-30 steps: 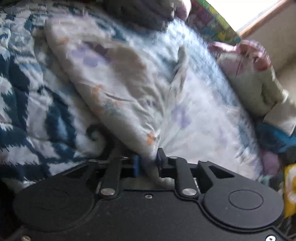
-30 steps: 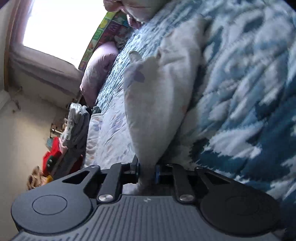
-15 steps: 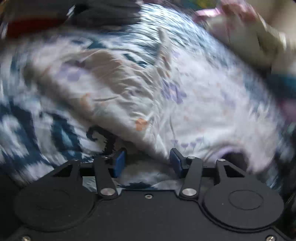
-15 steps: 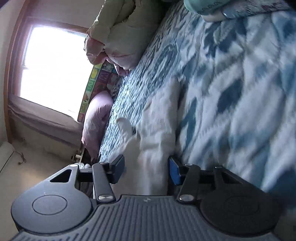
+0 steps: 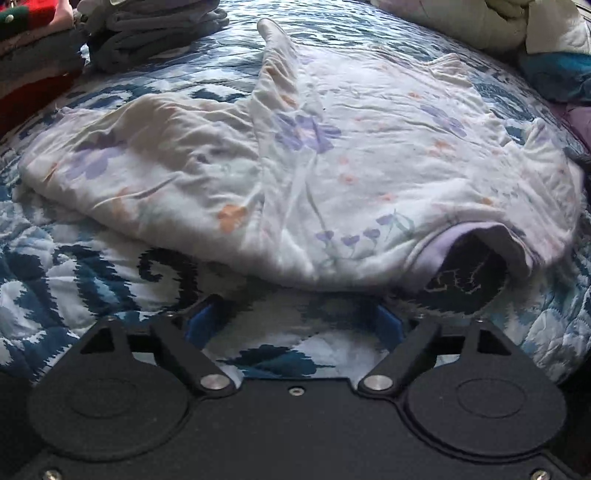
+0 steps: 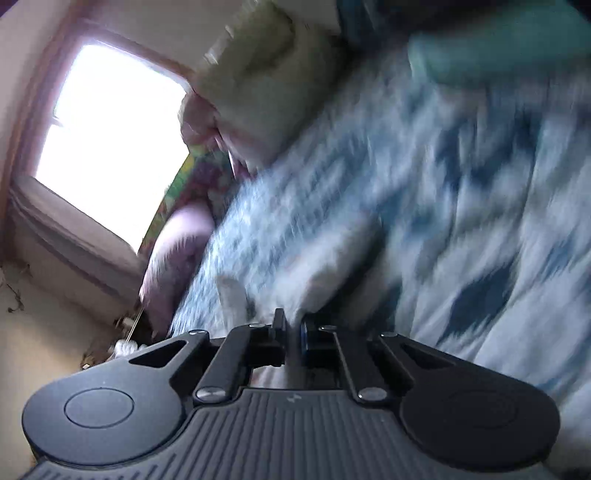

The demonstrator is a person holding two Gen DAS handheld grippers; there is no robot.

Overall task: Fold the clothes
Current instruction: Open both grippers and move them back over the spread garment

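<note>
A white floral shirt (image 5: 314, 177) lies spread on the blue-and-white patterned quilt (image 5: 74, 280), partly folded over, its lilac collar (image 5: 469, 251) at the near right. My left gripper (image 5: 293, 317) is open and empty, just short of the shirt's near edge. In the blurred right wrist view, my right gripper (image 6: 293, 328) has its jaws nearly together, and white shirt fabric (image 6: 325, 273) lies just beyond them. The blur hides whether cloth is pinched between them.
A pile of folded grey clothes (image 5: 147, 33) and red fabric (image 5: 22, 85) sit at the far left. Cream bedding (image 5: 480, 22) and a teal item (image 5: 554, 74) lie at the far right. A bright window (image 6: 107, 136) and a pink pillow (image 6: 173, 258) are left of the bed.
My left gripper let go of the shirt, opened wide and drew back. My right gripper opened half a second ago, then closed to a narrow gap while swinging fast.
</note>
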